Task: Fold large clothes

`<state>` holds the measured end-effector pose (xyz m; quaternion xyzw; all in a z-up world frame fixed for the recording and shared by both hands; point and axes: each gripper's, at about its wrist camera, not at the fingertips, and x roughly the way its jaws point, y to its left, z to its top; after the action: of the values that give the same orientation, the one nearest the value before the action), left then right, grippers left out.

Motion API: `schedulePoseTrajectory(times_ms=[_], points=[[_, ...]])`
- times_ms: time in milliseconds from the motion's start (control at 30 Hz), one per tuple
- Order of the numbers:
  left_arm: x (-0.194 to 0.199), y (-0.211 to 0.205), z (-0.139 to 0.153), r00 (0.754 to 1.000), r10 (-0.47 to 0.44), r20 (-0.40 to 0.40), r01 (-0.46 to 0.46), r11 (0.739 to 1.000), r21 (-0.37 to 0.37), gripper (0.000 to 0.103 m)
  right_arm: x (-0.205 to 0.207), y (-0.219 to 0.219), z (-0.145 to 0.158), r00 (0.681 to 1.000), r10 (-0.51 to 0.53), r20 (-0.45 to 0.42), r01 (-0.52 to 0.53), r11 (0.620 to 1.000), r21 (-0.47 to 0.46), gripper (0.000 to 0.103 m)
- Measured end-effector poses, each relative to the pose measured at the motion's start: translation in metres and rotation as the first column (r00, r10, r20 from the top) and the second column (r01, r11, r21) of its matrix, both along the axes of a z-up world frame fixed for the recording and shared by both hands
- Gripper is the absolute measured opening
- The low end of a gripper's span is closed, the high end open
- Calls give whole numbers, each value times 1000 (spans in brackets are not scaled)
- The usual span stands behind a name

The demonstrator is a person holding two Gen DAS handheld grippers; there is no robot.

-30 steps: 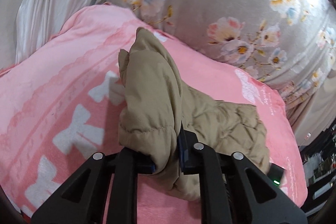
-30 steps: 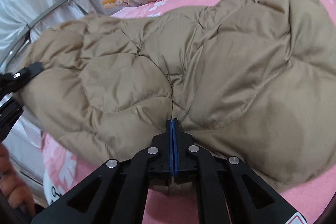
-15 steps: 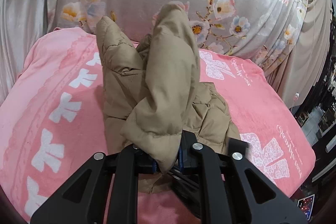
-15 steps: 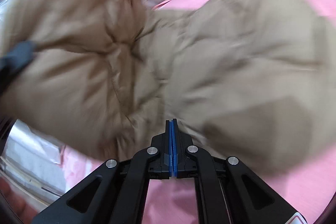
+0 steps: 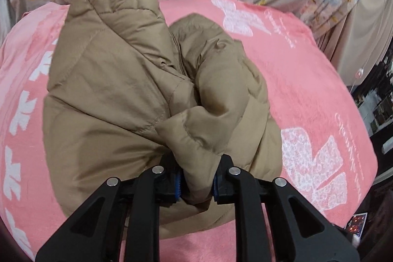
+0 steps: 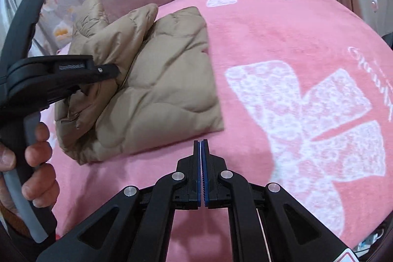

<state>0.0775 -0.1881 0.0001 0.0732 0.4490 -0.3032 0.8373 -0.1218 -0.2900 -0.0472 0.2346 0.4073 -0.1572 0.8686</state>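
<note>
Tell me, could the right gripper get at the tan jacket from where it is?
Probably yes: the right gripper, shut and empty, sits just off the tan jacket, with only bare pink blanket between.

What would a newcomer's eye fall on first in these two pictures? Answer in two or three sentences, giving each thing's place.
First, the tan quilted jacket, bunched on the pink blanket with white bows. A thick fold of it sits between the pads of the left gripper, whose jaws are opening. Nearer the camera, the right gripper is shut and empty over bare blanket.
</note>
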Motion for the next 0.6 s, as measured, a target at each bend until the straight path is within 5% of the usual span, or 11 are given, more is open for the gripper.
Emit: schedulePoseTrajectory(times_ms=[267, 367, 467, 600], points=[[-7, -20, -23, 1000, -14, -18, 15, 999, 39, 23, -7, -25, -9, 1000, -27, -12, 27, 999, 34, 6], [-11, -3, -2, 995, -49, -84, 41, 995, -88, 48, -3, -28, 5, 1000, -21, 13, 21, 1000, 15, 7], [-21, 18, 32, 996, -62, -56, 51, 982, -183, 55, 2, -31, 21, 999, -13, 38, 13, 1000, -9, 10], [-16, 68, 82, 999, 23, 26, -14, 954, -299, 75, 17, -28, 54, 993, 13, 118, -11, 1000, -16, 40]])
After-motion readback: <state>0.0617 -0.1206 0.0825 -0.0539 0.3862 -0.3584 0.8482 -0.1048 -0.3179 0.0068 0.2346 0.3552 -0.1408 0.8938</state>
